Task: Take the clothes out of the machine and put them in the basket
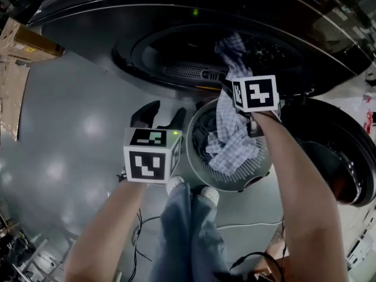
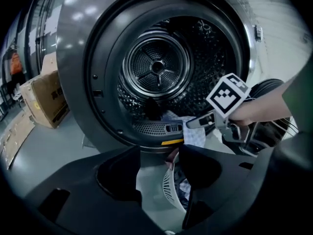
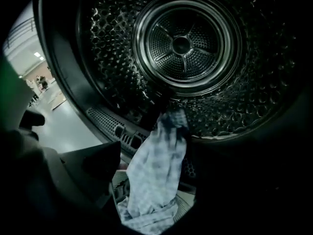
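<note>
**Checked cloth trails from the drum into the basket; both tongs open**

In the head view the dark washing machine (image 1: 88, 46) fills the frame from 10 to 2 o'clock. Its round door (image 1: 352, 169) hangs open at 3 o'clock. The left gripper view looks straight into the perforated steel drum (image 2: 156, 67). The grey floor (image 1: 70, 134) takes up the side from 7 to 10 o'clock, with cardboard boxes (image 1: 23, 46) lying at 10 o'clock.

We stand just in front of the opening, our jeans (image 1: 188, 234) at 6 o'clock. The round slatted basket (image 1: 197, 157) sits on the floor between our feet and the machine, just to the 3 o'clock side of centre.

A pale checked cloth (image 1: 232, 134) runs from the mouth of the drum at 12 o'clock over the lip and down into the basket. Its lower end is piled there on something darker.

The right tongs (image 3: 154, 175) reach over the basket toward the drum. Their jaws stand wide apart with the checked cloth hanging between them, and neither pad presses on it.

The left tongs (image 2: 156, 180) hover above the floor at the basket's 9 o'clock. They are partly open and grip nothing; only the basket rim and the floor show between the jaws.

Thin cables (image 1: 138, 228) lie on the floor at 7 o'clock.
</note>
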Tool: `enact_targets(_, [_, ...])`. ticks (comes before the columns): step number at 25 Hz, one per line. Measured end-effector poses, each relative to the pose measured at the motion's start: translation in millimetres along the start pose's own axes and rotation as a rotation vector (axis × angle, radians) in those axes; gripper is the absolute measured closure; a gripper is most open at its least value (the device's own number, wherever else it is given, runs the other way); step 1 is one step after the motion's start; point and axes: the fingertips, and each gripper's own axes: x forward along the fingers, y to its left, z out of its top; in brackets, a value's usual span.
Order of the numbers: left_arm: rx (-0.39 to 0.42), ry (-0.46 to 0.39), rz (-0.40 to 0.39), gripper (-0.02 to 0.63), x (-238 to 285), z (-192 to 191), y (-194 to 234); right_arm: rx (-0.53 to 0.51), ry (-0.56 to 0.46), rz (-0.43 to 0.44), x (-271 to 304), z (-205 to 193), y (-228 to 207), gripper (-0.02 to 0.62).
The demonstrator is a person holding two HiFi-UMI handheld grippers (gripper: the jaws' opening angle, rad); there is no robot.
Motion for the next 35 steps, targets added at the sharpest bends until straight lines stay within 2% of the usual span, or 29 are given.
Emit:
enact_targets(3, [0.045,-0.002,-0.009,0.364,3.9,0.0,4.5,-0.023,0.038,-0.035,20.6,-7.2,-3.7,0.137])
enact_targets(7, [0.09,-0.002,-0.022,0.365,8.4,1.0,9.8,-0.068,0.12,-0.152,32.9,-27.5,-12.6,0.155])
enact_targets(10, [0.091,-0.009,-0.022,0.367,10.0,2.7,14.4,-0.111,0.099,-0.207,33.2,-19.8,-15.2,0.173])
enact_targets(12, [0.086,-0.013,-0.019,0.37,9.9,3.5,16.4,-0.168,0.104,-0.239,26.9,-15.7,-21.7,0.268])
enact_targets(13, [0.082,-0.015,-0.017,0.371,9.0,4.1,16.9,-0.179,0.117,-0.246,22.0,-17.4,-24.7,0.393])
enact_targets(14, [0.077,-0.018,-0.017,0.373,7.4,4.6,16.7,-0.17,0.128,-0.241,17.1,-20.3,-26.0,0.545])
enact_targets(18, [0.076,-0.018,-0.023,0.377,-1.4,5.9,9.2,-0.057,0.114,-0.122,3.5,-29.6,-11.4,0.548])
enact_targets(20, [0.08,-0.012,-0.023,0.377,-6.3,5.5,4.5,-0.073,0.094,-0.081,-5.1,-32.5,-2.7,0.548])
enact_targets(22, [0.071,-0.015,-0.021,0.379,-10.6,7.5,0.1,-0.099,0.087,-0.078,-17.2,-37.0,-1.0,0.548])
enact_targets(27, [0.038,-0.031,-0.016,0.387,-25.0,12.2,-16.4,-0.082,0.055,-0.025,-49.0,-51.4,8.4,0.548])
enact_targets(31, [0.019,-0.027,-0.019,0.391,-38.2,11.6,-34.4,-0.137,-0.002,0.009,-83.2,-50.6,14.0,0.548])
enact_targets(35, [-0.005,-0.026,-0.022,0.394,-50.1,7.4,-52.3,-0.117,-0.003,0.06,-113.0,-66.2,19.2,0.548])
